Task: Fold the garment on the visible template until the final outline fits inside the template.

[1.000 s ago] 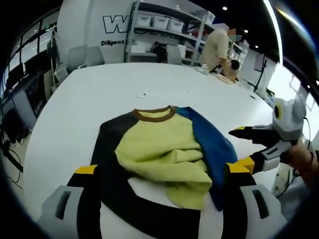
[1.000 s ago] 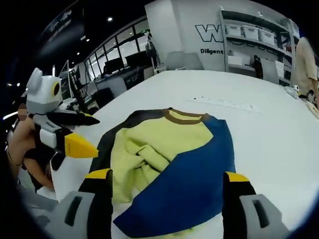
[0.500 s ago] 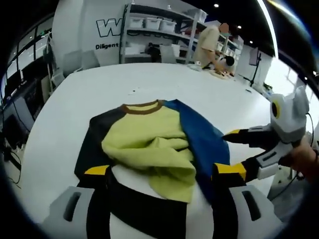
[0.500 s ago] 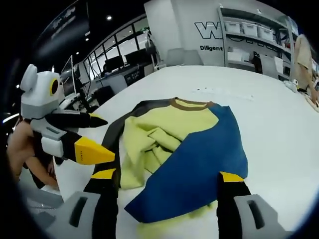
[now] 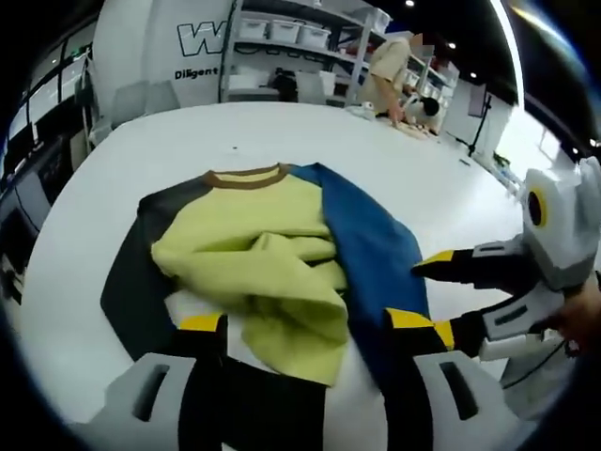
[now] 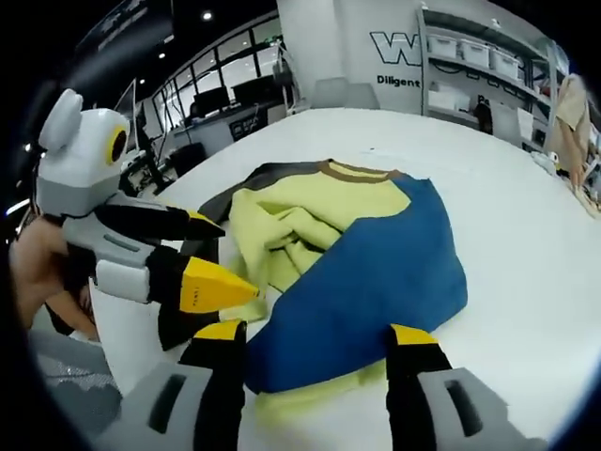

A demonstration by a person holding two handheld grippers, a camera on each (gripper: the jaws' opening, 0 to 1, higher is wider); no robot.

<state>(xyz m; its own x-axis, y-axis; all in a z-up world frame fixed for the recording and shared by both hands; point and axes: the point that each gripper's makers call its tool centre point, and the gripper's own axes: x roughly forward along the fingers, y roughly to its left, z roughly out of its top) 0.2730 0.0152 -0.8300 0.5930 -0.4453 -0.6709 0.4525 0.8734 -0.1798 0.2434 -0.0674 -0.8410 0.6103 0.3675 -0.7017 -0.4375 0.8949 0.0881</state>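
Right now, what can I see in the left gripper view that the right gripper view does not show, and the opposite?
Left gripper view: the right gripper entering from the right, jaws apart, beside the blue sleeve. Right gripper view: the left gripper entering from the left, jaws apart, and office windows behind. Both share the garment on the white table, with its brown collar.

Bright even overhead lighting, ceiling spot glare, strong fisheye bending at edges, slight blur

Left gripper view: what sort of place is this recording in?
Probably a lab or workshop: a big white table, shelving with storage bins along a lettered wall, and a person working at the back.
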